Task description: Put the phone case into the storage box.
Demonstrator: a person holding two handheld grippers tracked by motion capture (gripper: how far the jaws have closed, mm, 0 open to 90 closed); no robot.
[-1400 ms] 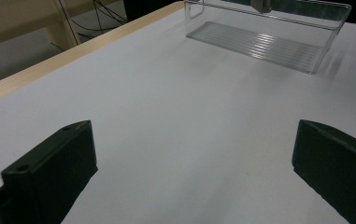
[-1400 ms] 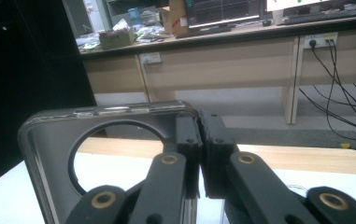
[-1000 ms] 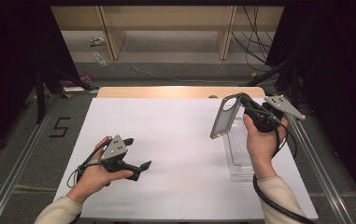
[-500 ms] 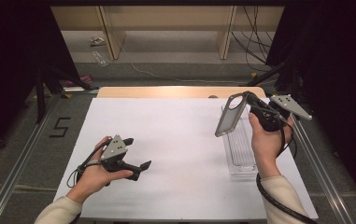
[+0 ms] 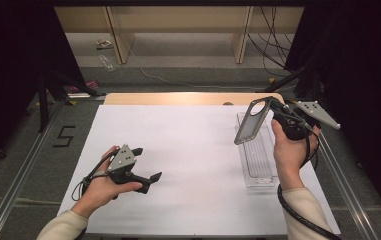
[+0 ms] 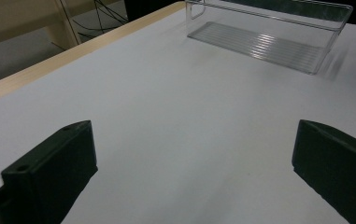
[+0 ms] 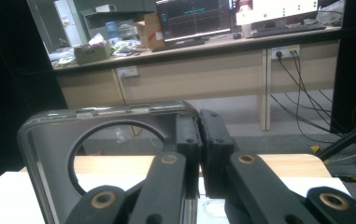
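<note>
My right gripper (image 5: 272, 107) is shut on the top edge of a grey phone case (image 5: 249, 121) with a round camera hole, held in the air above the far end of a clear plastic tray (image 5: 257, 162) at the table's right. In the right gripper view the case (image 7: 54, 140) stands to the left of the jaws, which pinch its rim, and my right gripper (image 7: 199, 140) is shut. My left gripper (image 5: 147, 170) rests low over the white table at the left, open, with nothing between its fingers (image 6: 54, 163). The tray (image 6: 269, 42) lies ahead of it.
The white sheet (image 5: 188, 150) covers most of the wooden table (image 5: 178, 98). Metal rails run along both table sides. Cables (image 5: 273, 30) and shelf legs stand on the floor beyond the far edge. A "5" mark (image 5: 64, 136) is on the floor at the left.
My right gripper has carried the phone case a little up and farther from the person, over the tray's far end. The left gripper has stayed still.
</note>
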